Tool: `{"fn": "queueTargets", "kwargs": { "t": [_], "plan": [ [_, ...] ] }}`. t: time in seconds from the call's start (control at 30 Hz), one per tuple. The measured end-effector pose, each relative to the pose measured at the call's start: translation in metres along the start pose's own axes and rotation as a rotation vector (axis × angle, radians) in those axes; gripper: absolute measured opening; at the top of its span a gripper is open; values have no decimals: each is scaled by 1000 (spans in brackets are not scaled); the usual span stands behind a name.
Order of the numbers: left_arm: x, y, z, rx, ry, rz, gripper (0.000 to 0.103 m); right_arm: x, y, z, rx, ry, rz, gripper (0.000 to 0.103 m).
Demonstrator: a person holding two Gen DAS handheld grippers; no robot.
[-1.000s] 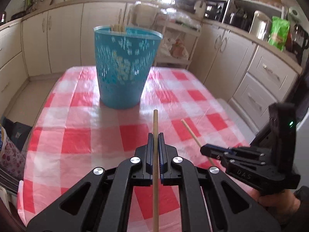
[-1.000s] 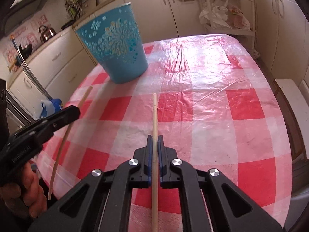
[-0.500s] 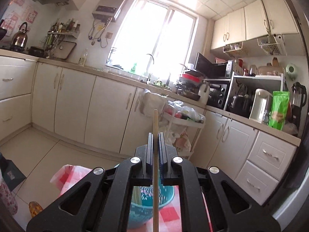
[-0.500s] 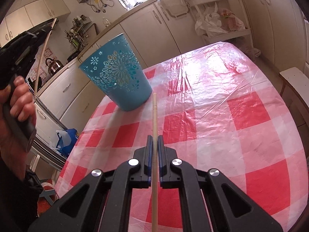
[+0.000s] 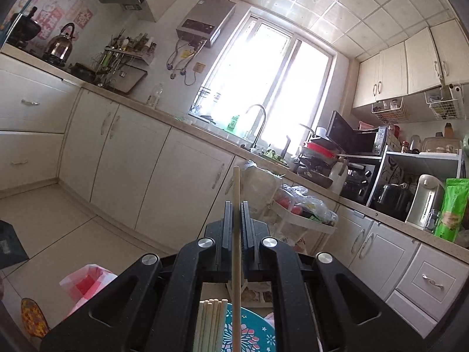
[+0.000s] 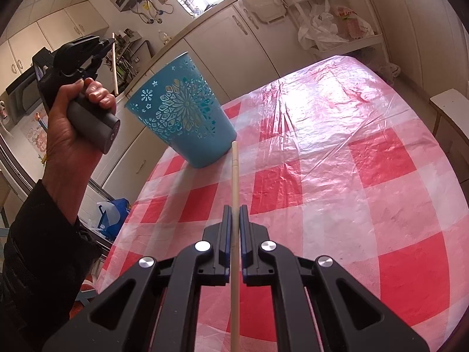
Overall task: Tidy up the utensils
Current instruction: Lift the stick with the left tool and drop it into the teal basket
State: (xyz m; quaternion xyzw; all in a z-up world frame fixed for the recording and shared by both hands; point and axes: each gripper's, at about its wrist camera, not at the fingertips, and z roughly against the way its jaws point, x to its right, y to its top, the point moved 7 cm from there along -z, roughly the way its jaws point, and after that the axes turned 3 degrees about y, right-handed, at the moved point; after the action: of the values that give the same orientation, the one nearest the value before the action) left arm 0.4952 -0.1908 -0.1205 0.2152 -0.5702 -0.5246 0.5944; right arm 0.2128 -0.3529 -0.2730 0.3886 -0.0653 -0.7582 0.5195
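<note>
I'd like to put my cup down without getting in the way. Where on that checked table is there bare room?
Nearly the whole checked tablecloth is bare, from the blue basket across to the far and right edges. The crowded corner is around the basket, where the left gripper holds a chopstick.

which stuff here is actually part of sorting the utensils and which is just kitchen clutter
Part of the job:
- chopstick clamped in the left hand-held gripper
- second chopstick clamped in the right hand-held gripper
- blue cup on the checked tablecloth
- bundle of chopsticks already in it

Just lying about:
- kettle
- green packet
- faucet
- plastic bags
</note>
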Motion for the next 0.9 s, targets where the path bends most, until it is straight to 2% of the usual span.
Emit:
{"fn": "queueTargets", "kwargs": {
  "t": [0.2,0.47,0.7,0.9],
  "plan": [
    [-2,-17,-2,-8,30,-26,5,2,-1,0,-4,16,-15,6],
    [-11,-24,-4,-11,52,-32,5,5,-3,-1,-14,31,-46,6],
    [-14,-26,-1,-9,63,-22,5,5,-3,0,-17,33,-49,6],
    [-15,-12,3,20,66,0,5,5,-4,-1,-19,35,-52,6]
  ]
}}
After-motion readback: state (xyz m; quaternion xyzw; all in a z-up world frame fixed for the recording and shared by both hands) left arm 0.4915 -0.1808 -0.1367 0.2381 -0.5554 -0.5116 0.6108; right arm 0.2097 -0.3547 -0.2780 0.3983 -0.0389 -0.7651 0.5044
